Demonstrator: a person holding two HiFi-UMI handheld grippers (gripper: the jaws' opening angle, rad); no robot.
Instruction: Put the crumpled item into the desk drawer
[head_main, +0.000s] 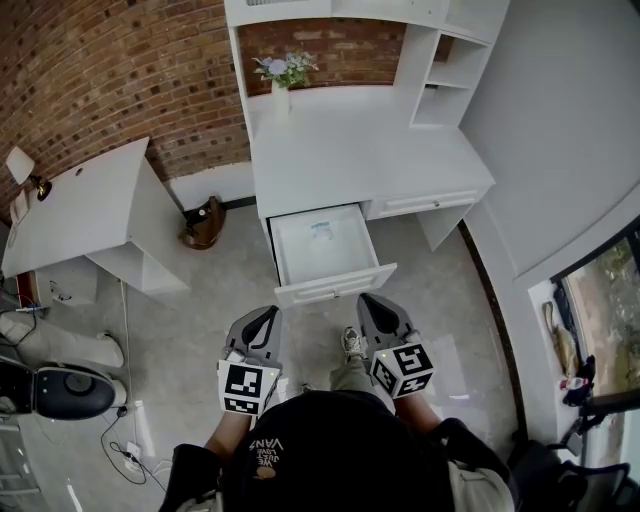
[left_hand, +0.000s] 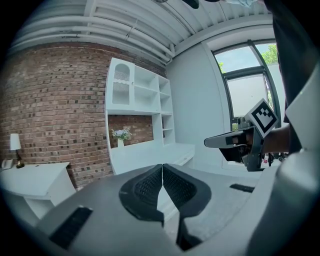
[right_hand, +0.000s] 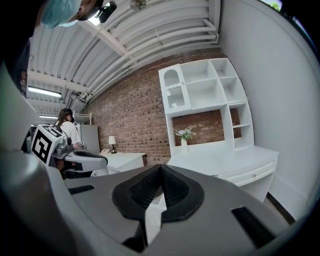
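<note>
Fingers of my left gripper (left_hand: 162, 168) are pressed flat together with nothing between them, and my right gripper (right_hand: 161, 168) is the same: shut and empty. I hold both low in front of me, side by side, pointing at the desk (head_main: 370, 150).

Straight ahead, the drawer (head_main: 335, 283) stands pulled out toward me, its front panel just beyond both sets of tips and roughly centred between them. Neither hand is clearly nearer, though the panel's right end angles a little closer to my right gripper. Toward the back of the drawer lies a small pale thing (head_main: 322, 230). I take it for the crumpled item, already inside, but it is too small in the head view to be sure.

If so, what is left is pushing the drawer shut, along its own line, straight away from me. Floor is open on both sides of the drawer; the side table (head_main: 80, 210) stands well off to my left, out of the way.
</note>
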